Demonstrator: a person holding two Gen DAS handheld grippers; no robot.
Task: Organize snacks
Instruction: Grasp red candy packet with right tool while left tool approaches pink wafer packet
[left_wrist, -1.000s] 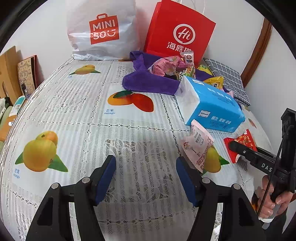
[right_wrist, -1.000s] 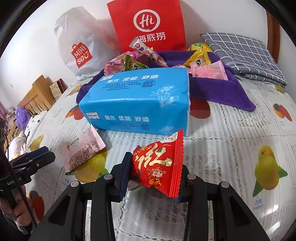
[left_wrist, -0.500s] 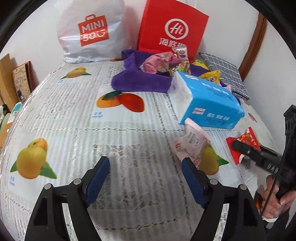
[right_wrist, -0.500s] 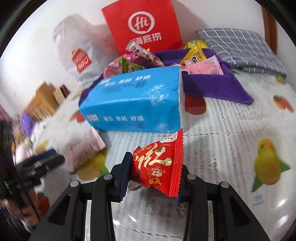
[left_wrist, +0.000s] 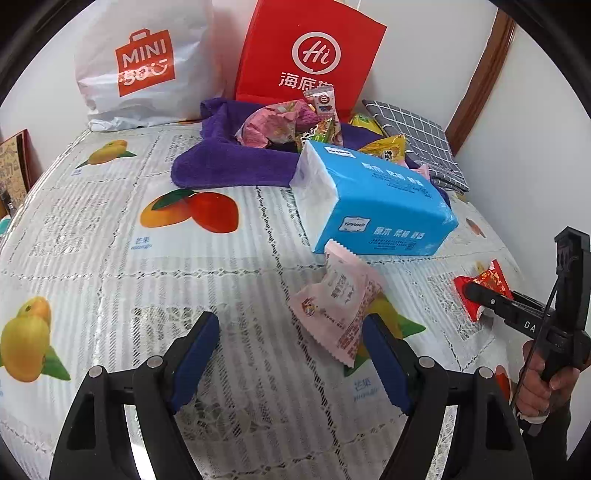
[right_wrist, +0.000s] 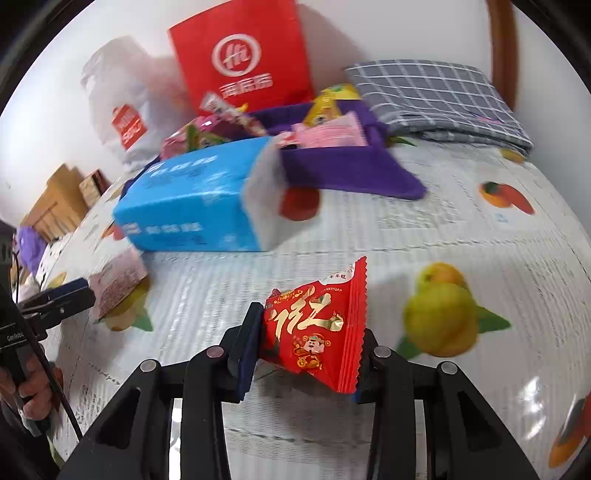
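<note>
My right gripper (right_wrist: 304, 343) is shut on a red snack packet (right_wrist: 319, 328) and holds it above the fruit-print tablecloth; the packet also shows in the left wrist view (left_wrist: 487, 284). My left gripper (left_wrist: 291, 354) is open and empty, low over the cloth. A pink snack packet (left_wrist: 338, 304) lies just ahead of its right finger, also seen in the right wrist view (right_wrist: 118, 278). A purple cloth (left_wrist: 229, 162) at the back holds several snack packets (left_wrist: 280, 125).
A blue tissue pack (left_wrist: 373, 199) lies between the pink packet and the purple cloth. A red paper bag (left_wrist: 306, 59) and a white Miniso bag (left_wrist: 144, 62) stand against the wall. A grey checked cloth (right_wrist: 436, 96) lies at the back right.
My right gripper has swung right and away from the tissue pack with the red packet. My left gripper has opened wider and moved toward the pink packet.
</note>
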